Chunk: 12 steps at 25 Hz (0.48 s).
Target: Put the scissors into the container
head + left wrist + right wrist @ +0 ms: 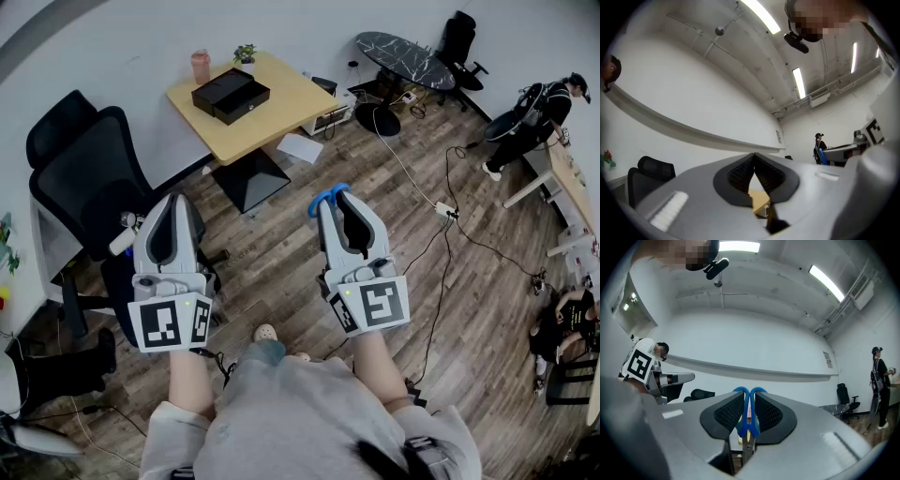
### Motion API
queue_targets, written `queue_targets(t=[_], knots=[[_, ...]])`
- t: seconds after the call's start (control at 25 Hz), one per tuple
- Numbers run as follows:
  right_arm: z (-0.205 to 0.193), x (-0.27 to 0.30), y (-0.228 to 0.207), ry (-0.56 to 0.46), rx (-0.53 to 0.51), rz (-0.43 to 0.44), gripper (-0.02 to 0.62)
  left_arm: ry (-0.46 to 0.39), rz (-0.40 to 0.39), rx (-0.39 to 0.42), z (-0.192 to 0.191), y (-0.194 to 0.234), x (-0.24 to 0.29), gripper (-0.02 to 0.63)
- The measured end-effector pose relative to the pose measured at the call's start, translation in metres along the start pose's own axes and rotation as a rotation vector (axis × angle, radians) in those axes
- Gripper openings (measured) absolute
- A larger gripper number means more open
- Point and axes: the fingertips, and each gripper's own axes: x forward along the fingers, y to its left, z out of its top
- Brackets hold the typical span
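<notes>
Only the blue handles of the scissors (323, 196) peek past the tip of the right tool (335, 202); the blades lie mostly hidden between its jaws. At 11 o'clock, the black box (231, 96) on the desk (281, 103) is too small to tell open from closed. At 4 o'clock, the picture's edge cuts off a crouching person (562, 323).

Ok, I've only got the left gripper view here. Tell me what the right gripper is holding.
Observer: The right gripper is shut on blue-handled scissors, handle loops poking out beyond the tips.
Operator: Now give me the container's location.
Observer: Head view shows a black box on a wooden table, ahead of the right gripper.
Operator: Say whether the scissors are over it.
Observer: No, they are over the wood floor, short of the table.
</notes>
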Motion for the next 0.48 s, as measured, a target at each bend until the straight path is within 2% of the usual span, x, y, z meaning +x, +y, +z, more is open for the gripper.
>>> queue_targets(t=[0.48], knots=[[-0.001, 0.007, -0.001, -0.008, -0.01, -0.026, 0.075, -0.01, -0.021, 0.002, -0.003, 0.004, 0.01, 0.058]])
